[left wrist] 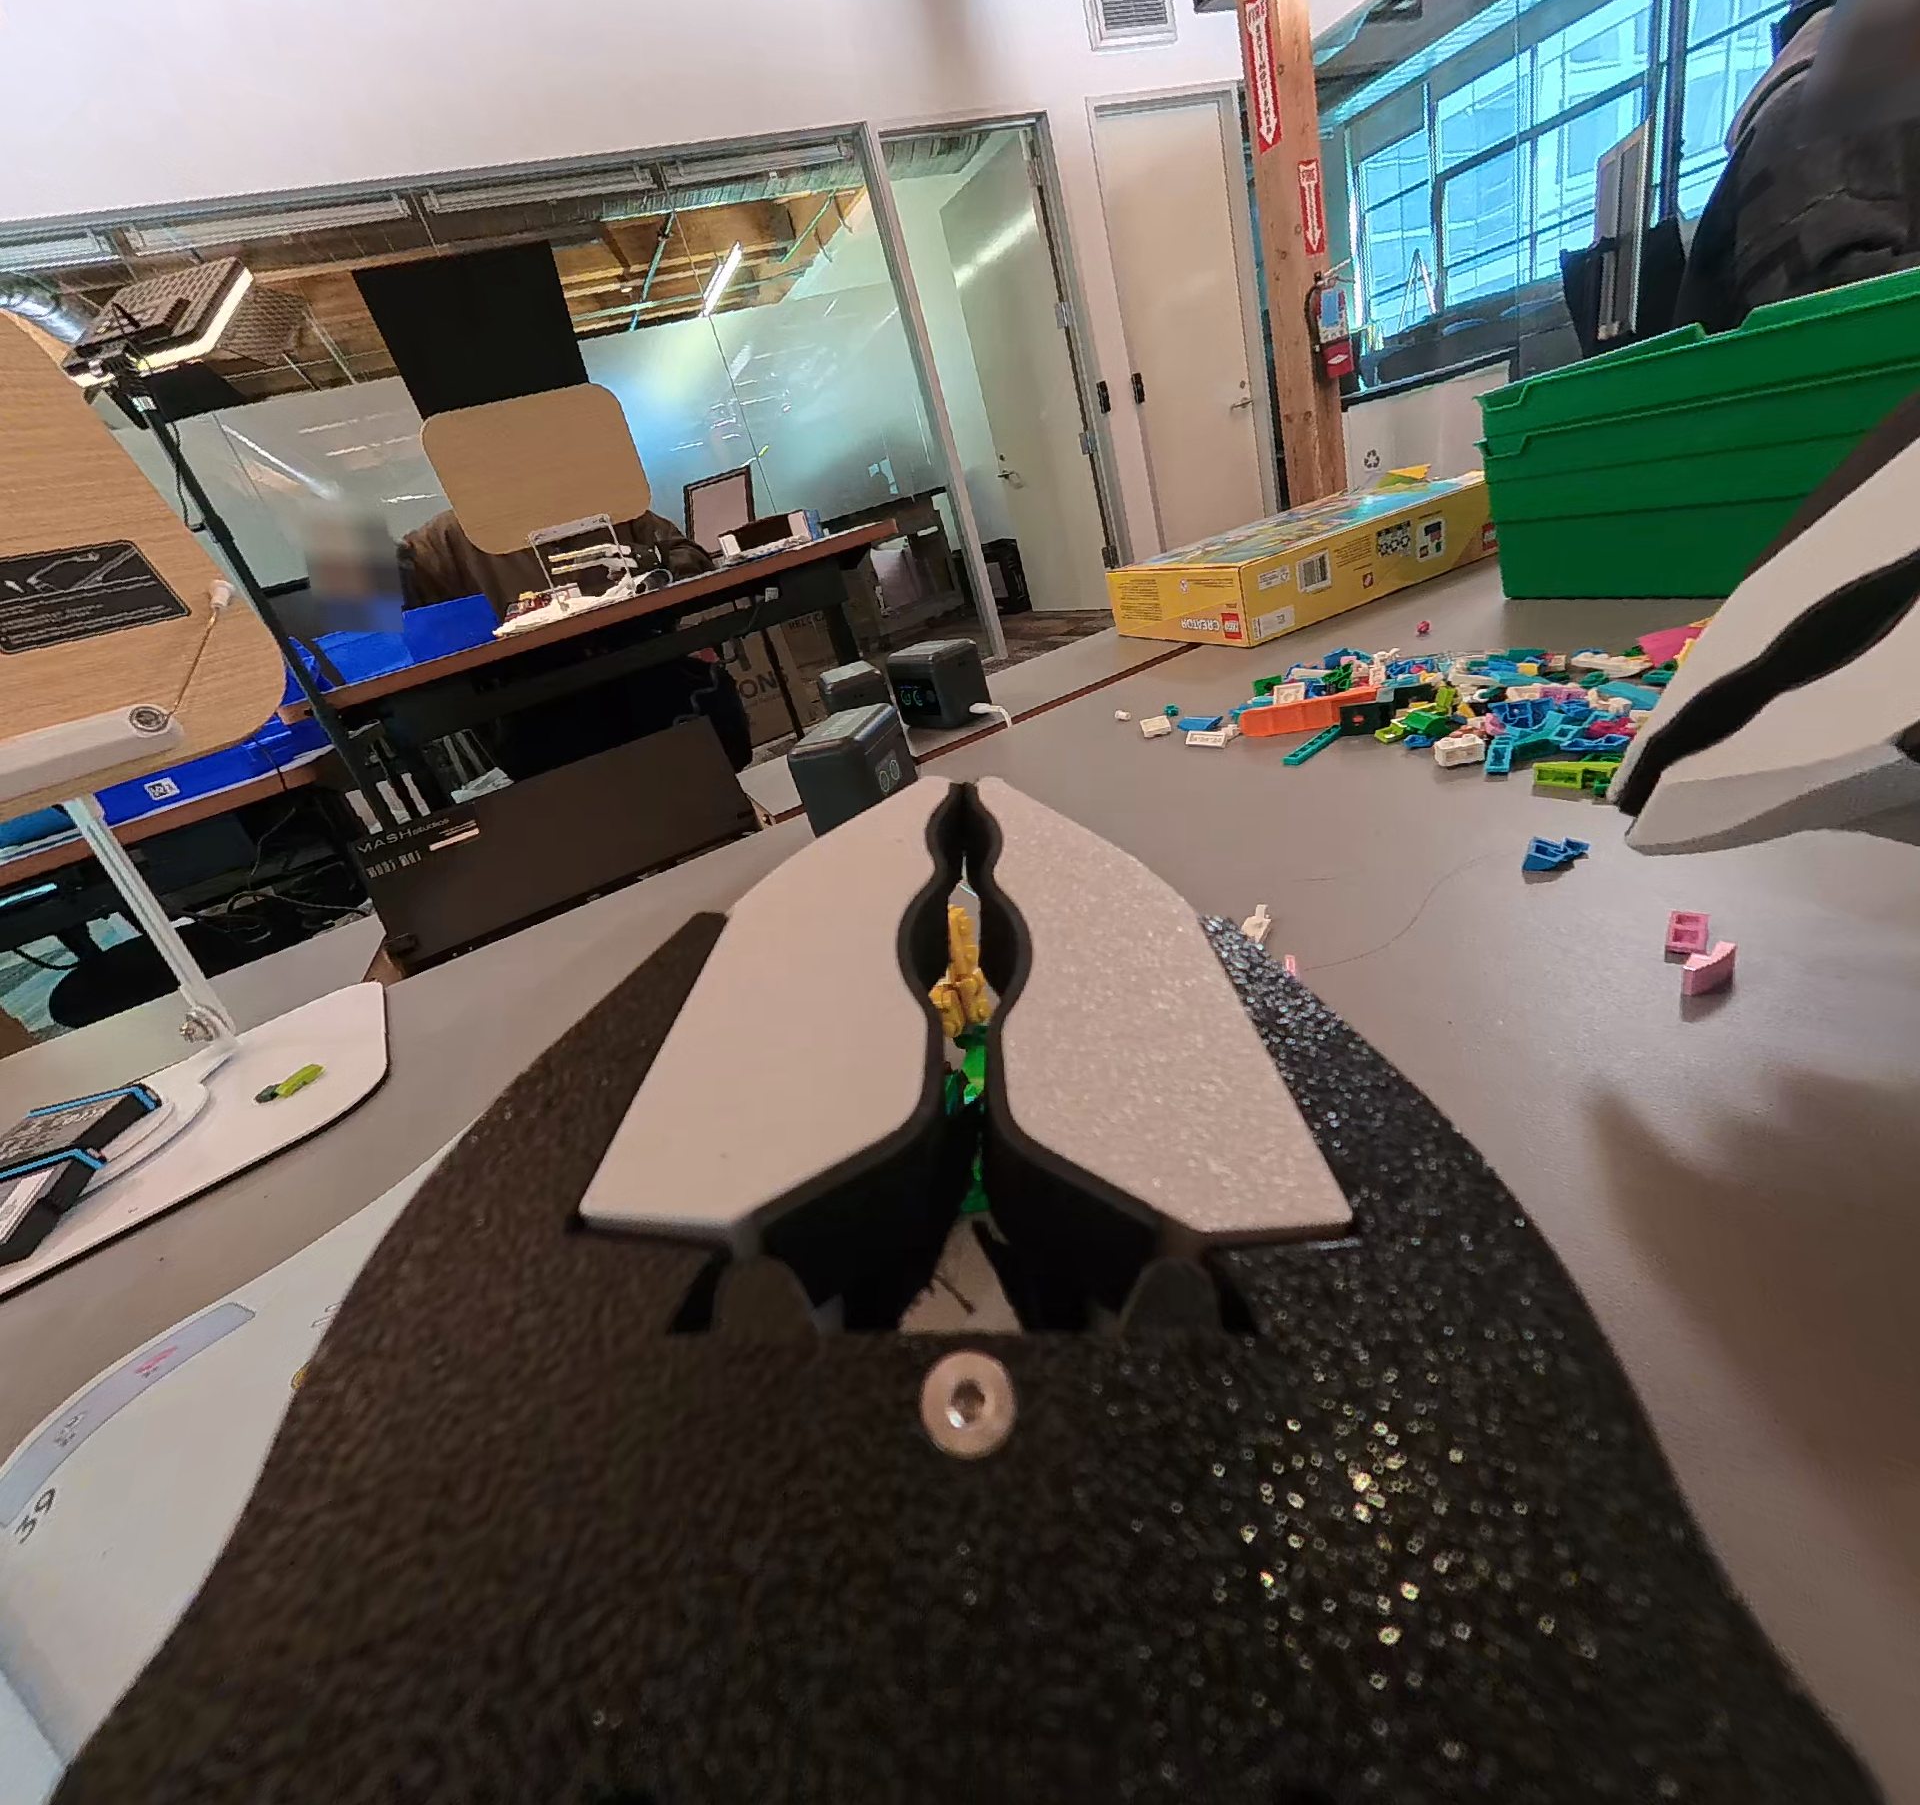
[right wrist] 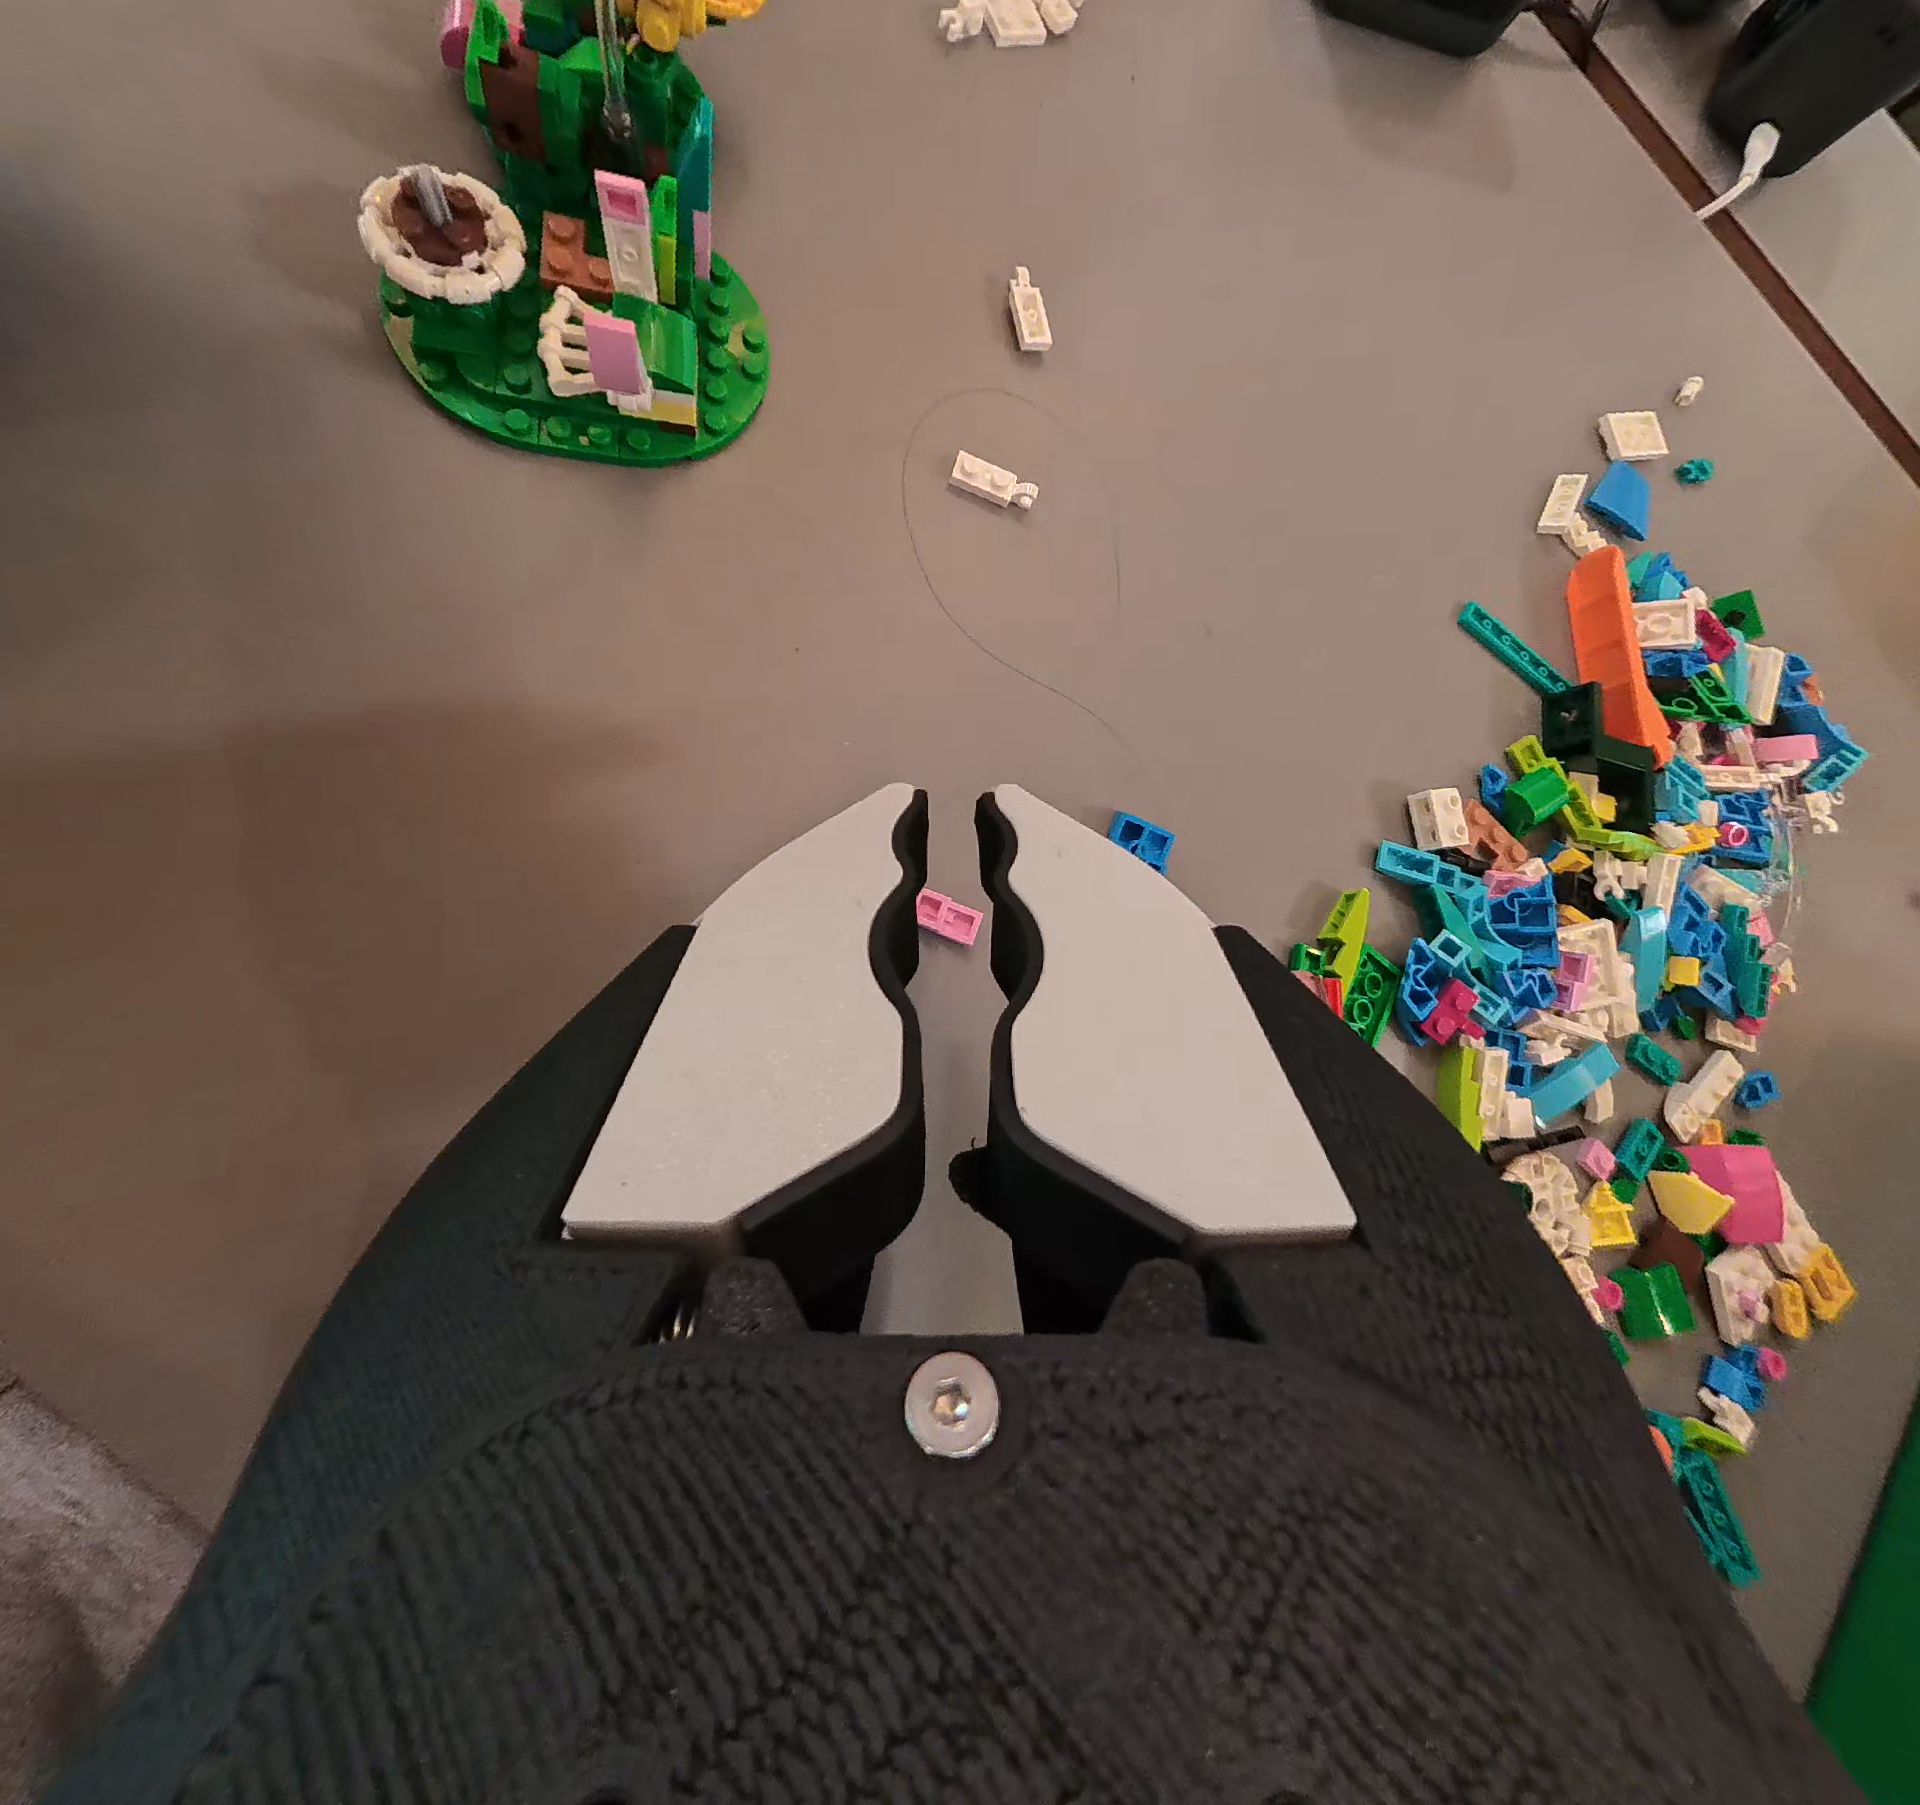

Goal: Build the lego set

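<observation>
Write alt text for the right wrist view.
The right hand-held gripper hovers, slightly open, over a pink brick on a grey table. A green model stands far left; a loose brick pile lies on the right.

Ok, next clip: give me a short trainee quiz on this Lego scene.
1. True or false: the orange piece is mounted on the green model.
2. In the right wrist view, the loose brick pile lies where, relative to the right tongs? A: to their left. B: to their right. C: between them.
3. Fill in: the box lying on the table beyond the pile is mostly ___.
Key: 1 false; 2 B; 3 yellow.
</observation>
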